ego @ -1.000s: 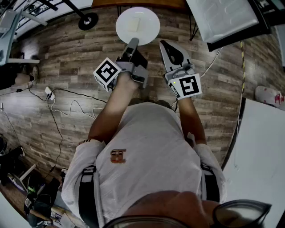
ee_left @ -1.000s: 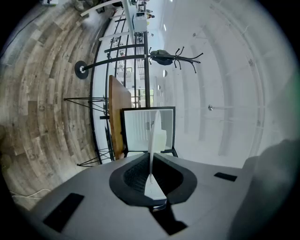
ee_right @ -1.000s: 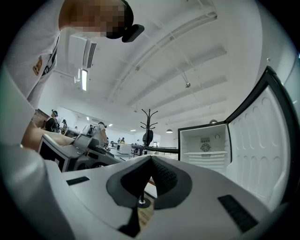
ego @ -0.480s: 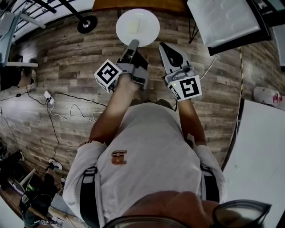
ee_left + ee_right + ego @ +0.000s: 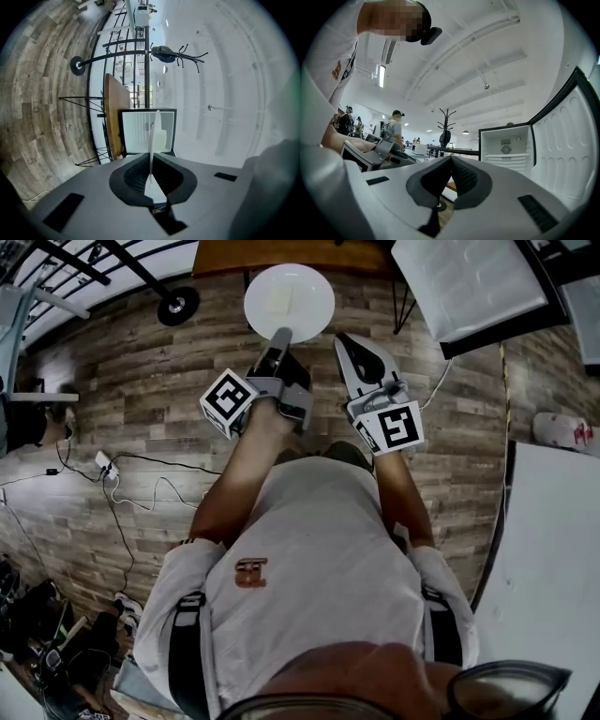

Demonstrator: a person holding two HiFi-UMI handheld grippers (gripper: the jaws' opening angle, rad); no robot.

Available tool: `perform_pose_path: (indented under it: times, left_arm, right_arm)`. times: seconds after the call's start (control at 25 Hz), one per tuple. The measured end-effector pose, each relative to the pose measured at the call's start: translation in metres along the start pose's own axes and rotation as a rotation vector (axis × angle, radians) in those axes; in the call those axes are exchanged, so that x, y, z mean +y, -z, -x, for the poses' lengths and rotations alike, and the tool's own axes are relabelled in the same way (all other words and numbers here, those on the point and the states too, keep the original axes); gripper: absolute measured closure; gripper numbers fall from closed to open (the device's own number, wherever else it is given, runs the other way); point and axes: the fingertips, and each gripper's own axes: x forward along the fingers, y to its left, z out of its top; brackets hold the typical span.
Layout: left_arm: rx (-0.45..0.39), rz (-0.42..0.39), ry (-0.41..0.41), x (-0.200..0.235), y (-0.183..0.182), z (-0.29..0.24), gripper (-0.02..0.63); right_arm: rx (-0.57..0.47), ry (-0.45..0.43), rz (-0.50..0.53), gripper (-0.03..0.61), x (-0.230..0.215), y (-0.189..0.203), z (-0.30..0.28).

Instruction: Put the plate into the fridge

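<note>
A round white plate is held out in front of me over the wood floor, with my left gripper shut on its near rim. In the left gripper view the plate stands edge-on between the pads, my left gripper pinching its lower edge. Beyond it is the open fridge. My right gripper is beside the left one, shut and empty. In the right gripper view my right gripper points at the open white fridge, whose door is swung to the right.
The fridge door shows at the upper right of the head view. A wooden table lies just beyond the plate. A black round stand base and cables are on the floor at left. A white surface is at right. People stand far back.
The floor, the stand base and the cables have slid down in the head view, so I have moved forward. Both grippers keep their pose; the plate stays gripped.
</note>
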Motion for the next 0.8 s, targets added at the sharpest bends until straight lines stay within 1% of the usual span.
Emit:
perform_pose_path:
  times: [0.08,0.16,0.32,0.56,0.8]
  left_arm:
    - [0.009,0.002,-0.007,0.003,-0.017,-0.004,0.588]
    - [0.017,-0.002,-0.012,0.007,-0.026,-0.007,0.587]
    - [0.033,-0.008,-0.009,0.01,-0.027,-0.01,0.588]
    - [0.035,-0.01,-0.012,0.01,-0.027,-0.007,0.587]
    - [0.047,-0.002,-0.008,0.014,-0.027,-0.01,0.588]
  right_arm:
    - [0.006,0.01,0.001,0.546,0.004,0.002,-0.017]
    - [0.008,0.018,0.0,0.546,0.005,0.006,-0.026]
    - [0.007,0.035,-0.008,0.546,0.002,0.014,-0.027]
    - [0.009,0.054,-0.006,0.546,0.0,0.01,-0.019]
    - [0.019,0.065,-0.009,0.546,-0.002,0.018,-0.019]
